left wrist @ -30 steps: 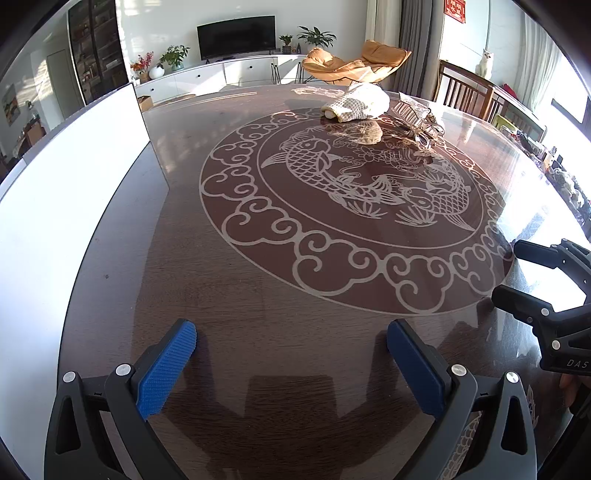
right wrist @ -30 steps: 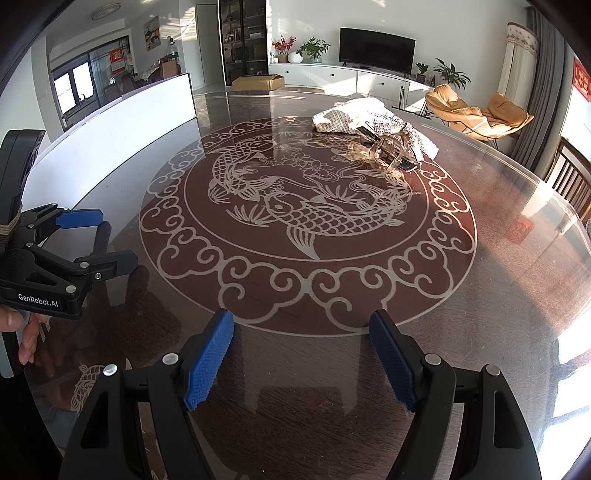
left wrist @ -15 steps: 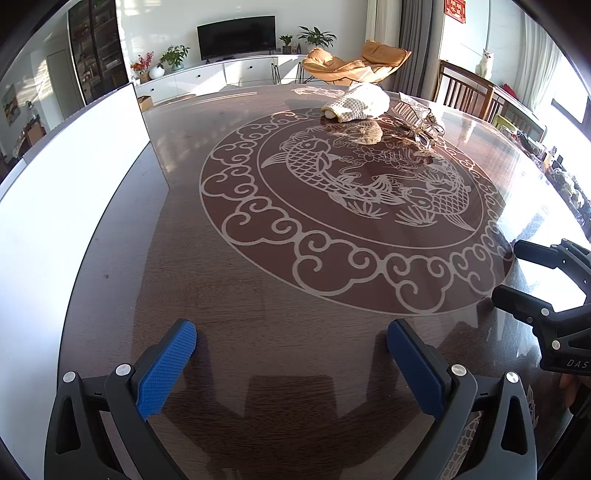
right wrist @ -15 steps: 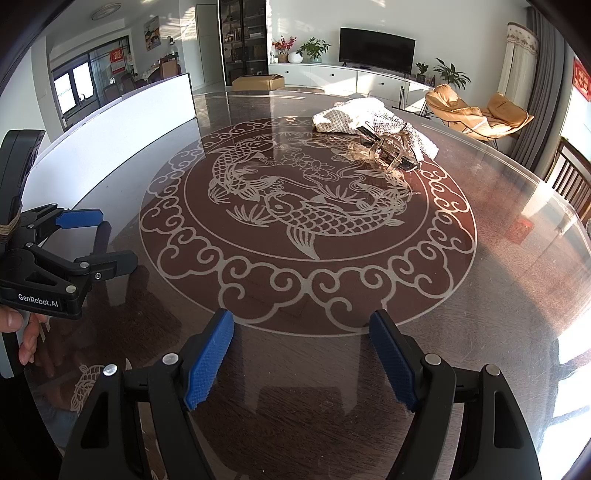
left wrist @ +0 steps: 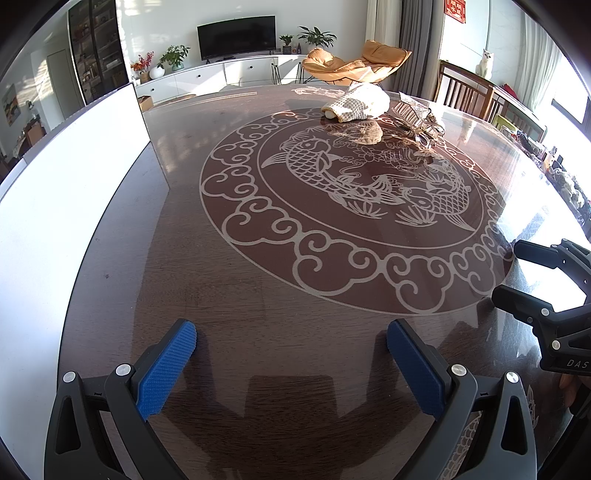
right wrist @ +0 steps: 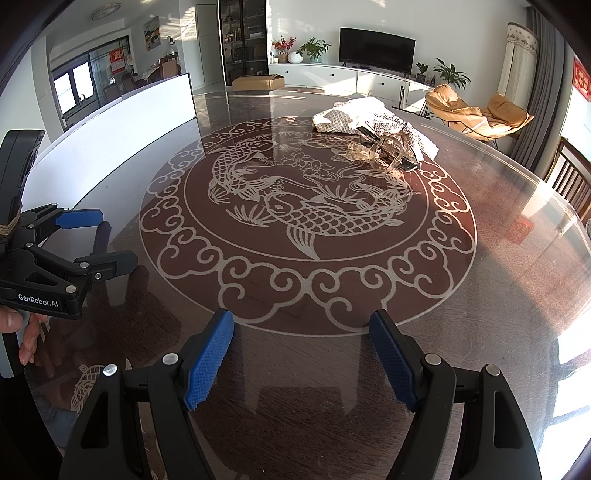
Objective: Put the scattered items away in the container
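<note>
Both tongs, left tongs (left wrist: 291,354) and right tongs (right wrist: 301,350), hang spread and empty over the near tabletop (left wrist: 258,295), well apart from the white cloth (right wrist: 351,116) and clear hair clips (right wrist: 388,151) at the far side.

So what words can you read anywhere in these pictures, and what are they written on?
"GenRobot.AI": white letters on the black body of the left claw, seen in the right wrist view.
"DAS": on the black body of the right claw, cut off by the picture edge.
Red hanging sign by the curtain: gold characters, too blurred to read.
Red poster on the far window: too small to read.
</note>
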The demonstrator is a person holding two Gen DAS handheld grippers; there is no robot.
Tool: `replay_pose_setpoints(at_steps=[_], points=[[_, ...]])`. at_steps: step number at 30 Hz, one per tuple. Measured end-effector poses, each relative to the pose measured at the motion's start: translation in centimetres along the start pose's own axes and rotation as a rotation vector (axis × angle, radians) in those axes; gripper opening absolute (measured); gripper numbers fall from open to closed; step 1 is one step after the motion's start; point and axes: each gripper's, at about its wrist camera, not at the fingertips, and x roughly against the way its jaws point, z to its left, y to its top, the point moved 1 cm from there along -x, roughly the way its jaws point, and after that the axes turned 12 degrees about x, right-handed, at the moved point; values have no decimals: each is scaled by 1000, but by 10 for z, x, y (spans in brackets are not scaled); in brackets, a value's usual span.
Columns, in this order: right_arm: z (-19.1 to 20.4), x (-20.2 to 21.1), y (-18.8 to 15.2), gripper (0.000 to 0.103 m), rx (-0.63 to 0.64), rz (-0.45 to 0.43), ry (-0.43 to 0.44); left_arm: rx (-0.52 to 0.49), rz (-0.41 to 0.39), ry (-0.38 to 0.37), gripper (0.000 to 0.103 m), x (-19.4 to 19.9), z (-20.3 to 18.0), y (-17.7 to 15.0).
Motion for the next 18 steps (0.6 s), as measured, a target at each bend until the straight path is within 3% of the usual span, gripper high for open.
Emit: replay_pose_setpoints(at_steps=[10, 18], points=[[0, 0, 0, 77, 0, 0, 0, -3, 3, -3, 103, 0, 0, 0], [1, 0, 0, 77, -1, 0, 1, -84, 93, -32, 103, -8, -2, 13]])
